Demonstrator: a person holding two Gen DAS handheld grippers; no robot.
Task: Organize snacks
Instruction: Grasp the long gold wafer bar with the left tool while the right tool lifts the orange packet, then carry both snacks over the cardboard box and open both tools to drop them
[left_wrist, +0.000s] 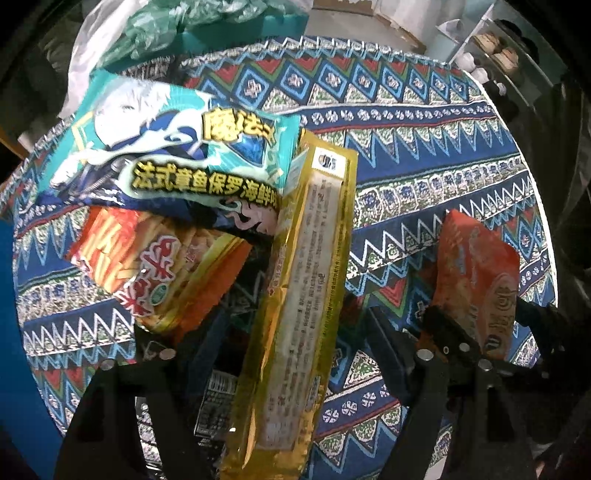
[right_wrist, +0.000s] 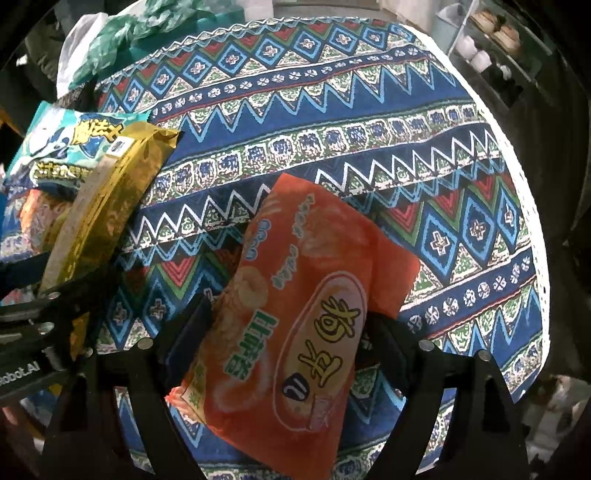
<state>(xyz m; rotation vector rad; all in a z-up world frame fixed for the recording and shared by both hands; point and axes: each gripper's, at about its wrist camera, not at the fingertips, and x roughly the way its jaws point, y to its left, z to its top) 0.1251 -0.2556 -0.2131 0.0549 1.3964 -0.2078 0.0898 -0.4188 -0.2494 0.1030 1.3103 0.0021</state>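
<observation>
My left gripper (left_wrist: 269, 332) has its jaws wide apart around a long gold snack packet (left_wrist: 306, 280) that stands between them; whether it is gripped is unclear. A teal seafood snack bag (left_wrist: 177, 155) and an orange-yellow chips bag (left_wrist: 155, 266) lie piled to its left. My right gripper (right_wrist: 291, 332) is shut on an orange snack bag (right_wrist: 306, 302) and holds it above the round patterned tablecloth (right_wrist: 332, 129). The orange bag also shows in the left wrist view (left_wrist: 480, 277). The gold packet (right_wrist: 107, 199) and the teal bag (right_wrist: 55, 147) show at the left of the right wrist view.
The tablecloth (left_wrist: 424, 147) covers a round table whose far and right edges show. A green and white plastic bag (left_wrist: 147, 33) lies beyond the far left edge. A shelf with small objects (left_wrist: 495, 48) stands at the upper right.
</observation>
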